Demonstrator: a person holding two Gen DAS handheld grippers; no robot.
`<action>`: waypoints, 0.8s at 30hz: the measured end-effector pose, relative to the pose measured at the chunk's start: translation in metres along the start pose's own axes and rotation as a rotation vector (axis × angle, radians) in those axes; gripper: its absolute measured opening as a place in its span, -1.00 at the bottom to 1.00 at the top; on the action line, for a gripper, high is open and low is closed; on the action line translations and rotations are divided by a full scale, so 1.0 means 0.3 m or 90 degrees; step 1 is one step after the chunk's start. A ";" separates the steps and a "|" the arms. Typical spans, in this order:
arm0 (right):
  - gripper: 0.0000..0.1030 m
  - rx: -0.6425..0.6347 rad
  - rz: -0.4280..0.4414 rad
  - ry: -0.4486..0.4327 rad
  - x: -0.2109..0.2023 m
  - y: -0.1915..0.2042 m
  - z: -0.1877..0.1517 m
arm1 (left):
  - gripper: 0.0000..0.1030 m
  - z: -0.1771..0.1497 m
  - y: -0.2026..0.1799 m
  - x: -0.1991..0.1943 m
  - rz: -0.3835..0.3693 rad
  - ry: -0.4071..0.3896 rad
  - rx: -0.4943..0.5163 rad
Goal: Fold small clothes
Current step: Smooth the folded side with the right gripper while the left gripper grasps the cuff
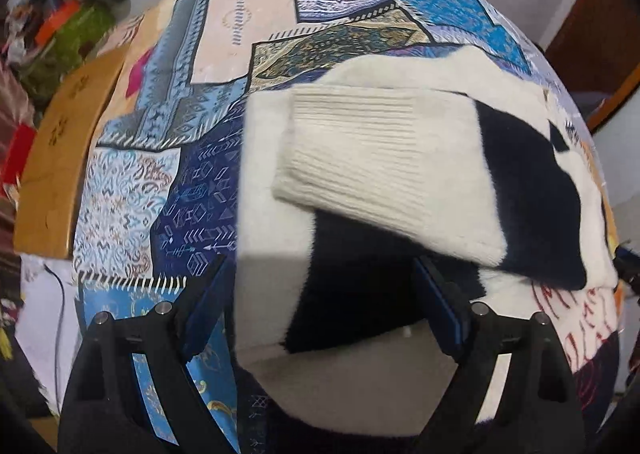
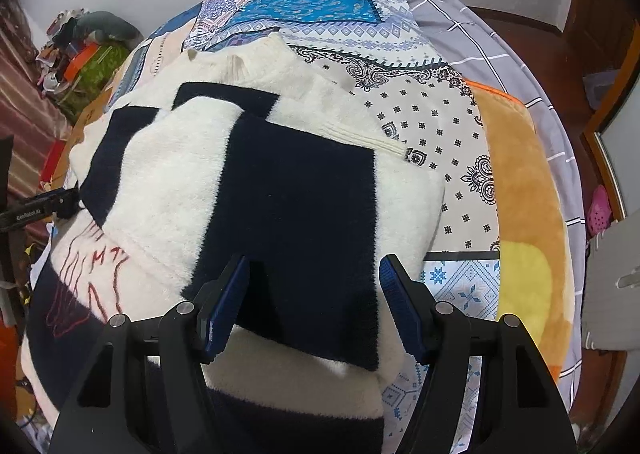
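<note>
The bed (image 2: 400,122) fills both of my views, covered by a patchwork-printed sheet (image 1: 224,34) in blues, creams and paisley panels, smooth and flat-woven. Along its right side lie an orange plush blanket (image 2: 520,182) and a grey checked quilt (image 2: 500,50).

On the sheet lies the sweater (image 2: 168,174), a fluffy knit of cream and dark navy blocks, soft and slightly fuzzy at every edge. One corner carries thin red stitched lettering (image 2: 96,254) that I cannot read. It is partly folded: from my left wrist view a sleeve (image 1: 384,158) lies across the body, its end a ribbed cream cuff with fine parallel lines, and a navy band sits next to it. From my right wrist view a broad navy panel (image 2: 296,214) sits on top, square-cornered, and the ribbed cream hem (image 2: 372,140) peeks out beyond it.

My left tongs (image 1: 320,306) stand wide, the blue-padded fingers (image 1: 444,314) on either side of a navy patch, gripping nothing. My right tongs (image 2: 314,306) are wide too, their fingers (image 2: 224,306) straddling the navy panel's near edge without closing on it.

At the far left, a heap of coloured clutter (image 2: 84,42) sits by the wall.
</note>
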State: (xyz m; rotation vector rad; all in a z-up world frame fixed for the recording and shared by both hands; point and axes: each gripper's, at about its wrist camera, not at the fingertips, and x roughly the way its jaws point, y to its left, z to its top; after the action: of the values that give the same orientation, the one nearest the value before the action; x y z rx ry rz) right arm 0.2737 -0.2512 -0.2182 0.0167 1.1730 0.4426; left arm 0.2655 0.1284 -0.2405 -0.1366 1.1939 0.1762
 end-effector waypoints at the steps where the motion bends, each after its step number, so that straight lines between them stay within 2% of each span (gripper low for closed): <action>1: 0.24 -0.001 0.000 0.000 0.000 0.000 0.000 | 0.74 -0.001 0.007 -0.005 -0.001 -0.001 -0.003; 3: 0.24 0.000 0.000 0.000 -0.001 -0.004 0.001 | 0.73 0.002 0.021 -0.025 0.000 -0.007 -0.003; 6: 0.24 0.003 -0.002 -0.005 -0.004 -0.013 0.003 | 0.73 0.022 0.040 -0.065 -0.027 -0.019 -0.017; 12: 0.24 0.024 -0.005 -0.014 -0.009 -0.038 0.009 | 0.73 0.118 0.081 -0.077 -0.046 -0.042 -0.054; 14: 0.24 0.029 -0.005 -0.017 -0.013 -0.045 0.010 | 0.57 0.150 0.091 -0.047 -0.070 -0.033 -0.075; 16: 0.24 0.030 -0.008 -0.018 -0.017 -0.052 0.009 | 0.20 0.176 0.088 -0.007 -0.104 -0.012 -0.088; 18: 0.24 0.032 -0.012 -0.017 -0.020 -0.061 0.008 | 0.10 0.192 0.082 0.029 -0.124 0.005 -0.095; 24: 0.24 0.045 -0.016 -0.019 -0.027 -0.102 0.004 | 0.06 0.195 0.082 0.092 -0.125 0.016 -0.133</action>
State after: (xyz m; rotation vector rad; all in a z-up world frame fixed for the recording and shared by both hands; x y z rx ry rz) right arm 0.2823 -0.2817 -0.2177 0.0700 1.1578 0.3768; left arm 0.3234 0.1658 -0.2454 -0.4381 1.1782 0.1268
